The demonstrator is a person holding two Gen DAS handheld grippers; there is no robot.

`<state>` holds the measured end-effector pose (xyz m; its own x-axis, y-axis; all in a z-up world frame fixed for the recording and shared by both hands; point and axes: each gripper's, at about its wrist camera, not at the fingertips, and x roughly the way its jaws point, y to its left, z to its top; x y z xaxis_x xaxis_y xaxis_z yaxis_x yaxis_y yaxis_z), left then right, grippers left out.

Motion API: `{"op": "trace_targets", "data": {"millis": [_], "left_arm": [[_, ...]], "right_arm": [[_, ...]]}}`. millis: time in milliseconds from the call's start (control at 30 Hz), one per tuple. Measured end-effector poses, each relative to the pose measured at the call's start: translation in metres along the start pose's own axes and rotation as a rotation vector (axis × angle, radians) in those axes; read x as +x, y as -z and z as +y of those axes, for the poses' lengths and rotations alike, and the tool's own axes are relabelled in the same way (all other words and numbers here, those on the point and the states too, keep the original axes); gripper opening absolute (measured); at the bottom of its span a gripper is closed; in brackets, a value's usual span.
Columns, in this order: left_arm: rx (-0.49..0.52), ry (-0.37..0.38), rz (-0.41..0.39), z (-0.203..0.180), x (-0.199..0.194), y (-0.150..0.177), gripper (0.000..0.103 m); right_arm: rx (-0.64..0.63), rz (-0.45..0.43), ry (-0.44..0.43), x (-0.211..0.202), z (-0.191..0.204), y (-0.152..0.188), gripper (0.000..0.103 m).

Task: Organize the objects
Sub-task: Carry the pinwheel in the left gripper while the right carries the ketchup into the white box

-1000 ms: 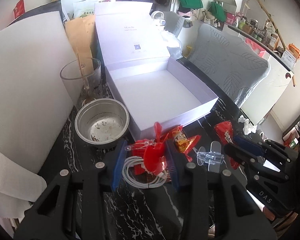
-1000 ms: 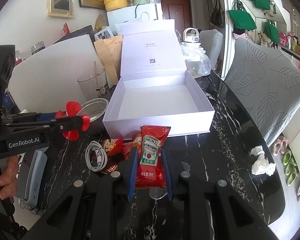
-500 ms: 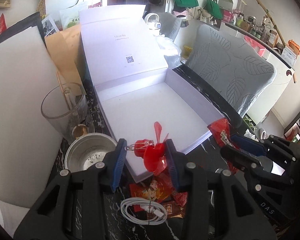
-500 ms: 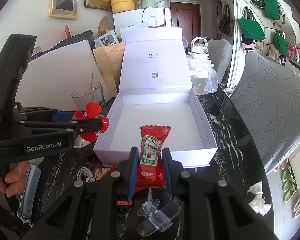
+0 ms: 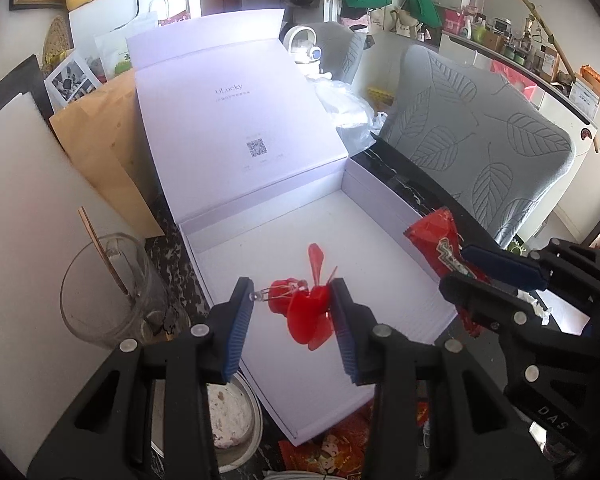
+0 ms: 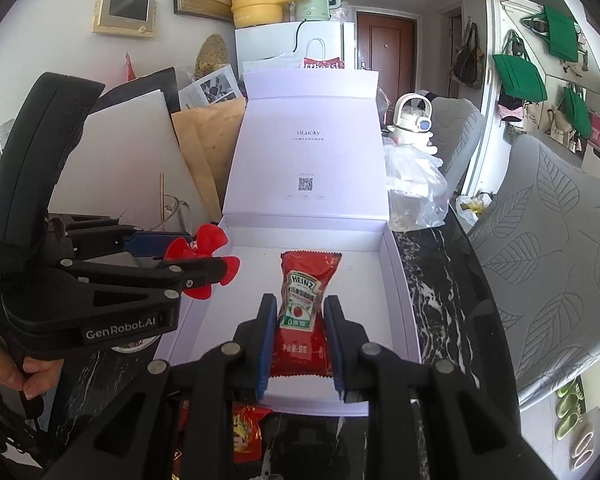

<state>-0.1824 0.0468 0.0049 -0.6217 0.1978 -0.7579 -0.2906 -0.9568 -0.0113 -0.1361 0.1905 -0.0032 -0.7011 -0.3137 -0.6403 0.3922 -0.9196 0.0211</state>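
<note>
**A:** Between the blue pads of the left tool (image 5: 294,308), what is that red thing?

**B:** A small red plastic propeller toy (image 5: 306,308) with a clear stem. The jaws stand only a little apart, closed on it, and it hangs above the floor of the open white cardboard box (image 5: 396,208), touching nothing else.

**A:** And the right tool (image 6: 298,334)?

**B:** Its jaws are narrow too, pinching a red Heinz ketchup sachet (image 6: 306,304) by its lower half, so the sachet stands upright over the box's near end.

**A:** Why hold both up there?

**B:** My guess is that both things are headed into the box. It is empty, with its lid propped upright at the back, so either piece could be let go straight down without meeting a wall.

**A:** What lies around it?

**B:** On the black marbled desk (image 6: 440,292), a clear glass cup (image 5: 108,292) with a wooden stick sits just left of the box, and red snack packets (image 6: 246,432) lie before its front wall.
</note>
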Motion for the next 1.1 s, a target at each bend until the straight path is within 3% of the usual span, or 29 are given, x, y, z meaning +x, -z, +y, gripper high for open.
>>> {"op": "trace_targets", "data": {"millis": [467,1100], "left_arm": [[0.034,-0.063,-0.014,0.005,0.034,-0.042,0.038],[0.030,-0.089,0.101,0.013,0.106,-0.065,0.038]], "right_arm": [[-0.049,0.012,0.001,0.040,-0.024,-0.038,0.023],[-0.057,0.091,-0.019,0.106,-0.050,-0.051,0.024]]}}
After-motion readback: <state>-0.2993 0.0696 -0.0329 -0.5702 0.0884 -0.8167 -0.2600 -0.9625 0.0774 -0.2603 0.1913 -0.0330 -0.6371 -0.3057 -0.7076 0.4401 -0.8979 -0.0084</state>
